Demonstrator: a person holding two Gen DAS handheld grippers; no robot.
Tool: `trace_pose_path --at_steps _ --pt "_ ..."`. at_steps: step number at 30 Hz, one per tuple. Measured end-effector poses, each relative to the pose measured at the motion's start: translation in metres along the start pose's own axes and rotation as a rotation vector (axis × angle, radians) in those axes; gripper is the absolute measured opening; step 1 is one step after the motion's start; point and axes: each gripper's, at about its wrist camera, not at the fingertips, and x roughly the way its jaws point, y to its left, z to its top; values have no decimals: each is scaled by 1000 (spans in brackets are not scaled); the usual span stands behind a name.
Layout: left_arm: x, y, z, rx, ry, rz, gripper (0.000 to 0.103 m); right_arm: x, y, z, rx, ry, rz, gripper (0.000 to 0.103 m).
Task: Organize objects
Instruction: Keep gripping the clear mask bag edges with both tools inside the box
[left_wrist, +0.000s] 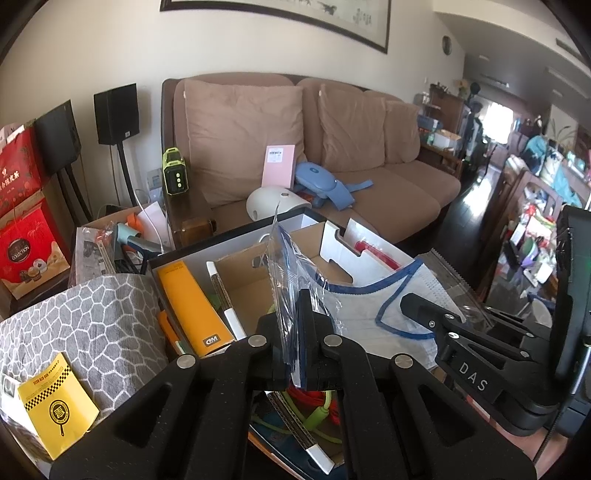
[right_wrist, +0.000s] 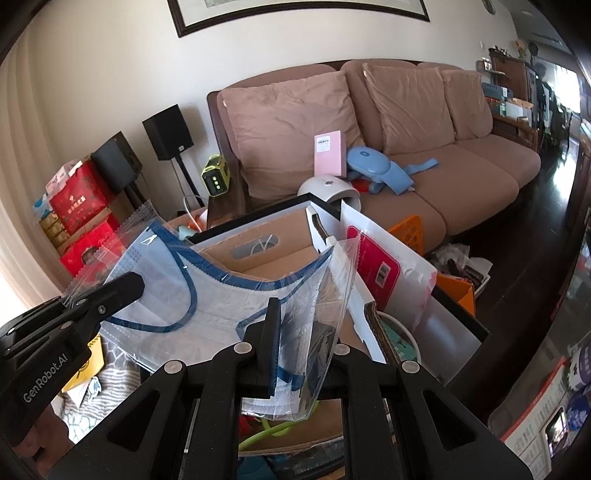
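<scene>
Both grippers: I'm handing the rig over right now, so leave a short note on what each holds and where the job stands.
Left gripper: shut on one end of the bagged face mask.
Right gripper: shut on the other end, so the mask hangs stretched between them.
Where: over the open cardboard box; the orange box stands in the larger carton beside it.
Done: mask lifted clear.
Left: probably set it into a box, then release both.

Framed picture (left_wrist: 280, 18) cut off by top edge, cardboard box (left_wrist: 258, 280) floor hidden behind bagged mask (left_wrist: 369, 306)
</scene>
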Motion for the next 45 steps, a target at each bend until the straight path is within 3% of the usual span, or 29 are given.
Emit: trace_pose_path --at_steps 45 --pt "-1 -17 0 6 10 -18 3 3 4 -4 1 7 5 11"
